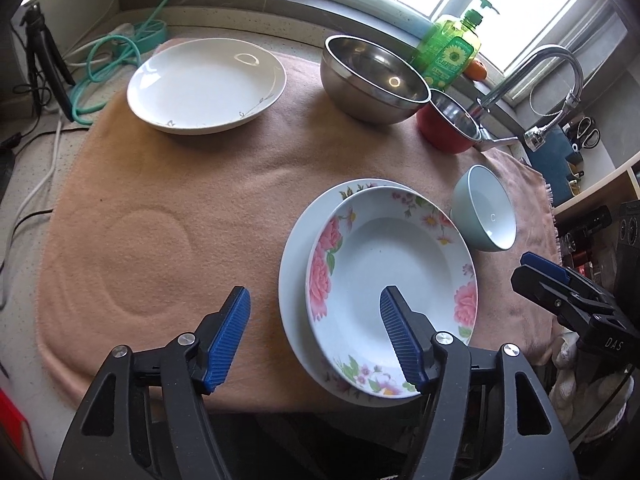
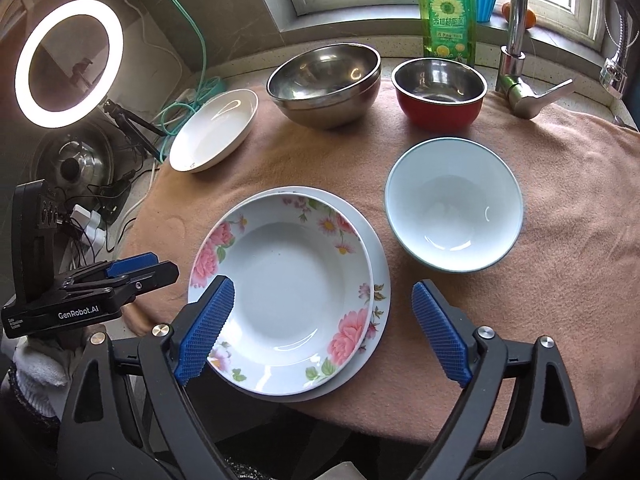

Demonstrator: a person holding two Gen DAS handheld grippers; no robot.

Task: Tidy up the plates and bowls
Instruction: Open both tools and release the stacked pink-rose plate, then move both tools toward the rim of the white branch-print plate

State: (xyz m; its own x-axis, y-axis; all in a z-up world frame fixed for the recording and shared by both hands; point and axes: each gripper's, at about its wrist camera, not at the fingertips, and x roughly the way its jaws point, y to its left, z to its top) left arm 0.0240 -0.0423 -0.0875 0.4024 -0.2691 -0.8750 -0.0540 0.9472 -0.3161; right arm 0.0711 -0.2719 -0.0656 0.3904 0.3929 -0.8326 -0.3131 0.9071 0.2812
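Left wrist view: left tongs (image 1: 314,334) wide open, holding nothing, above flowered soup plate (image 1: 394,292) stacked on bigger flowered plate (image 1: 290,276), on peach towel (image 1: 180,208). Right tongs (image 2: 322,332) also open, empty.

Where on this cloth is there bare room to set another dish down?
Bare cloth lies left of the flowered plates, nearer than the white plate. Crowded: the steel bowl, red bowl and pale blue bowl.
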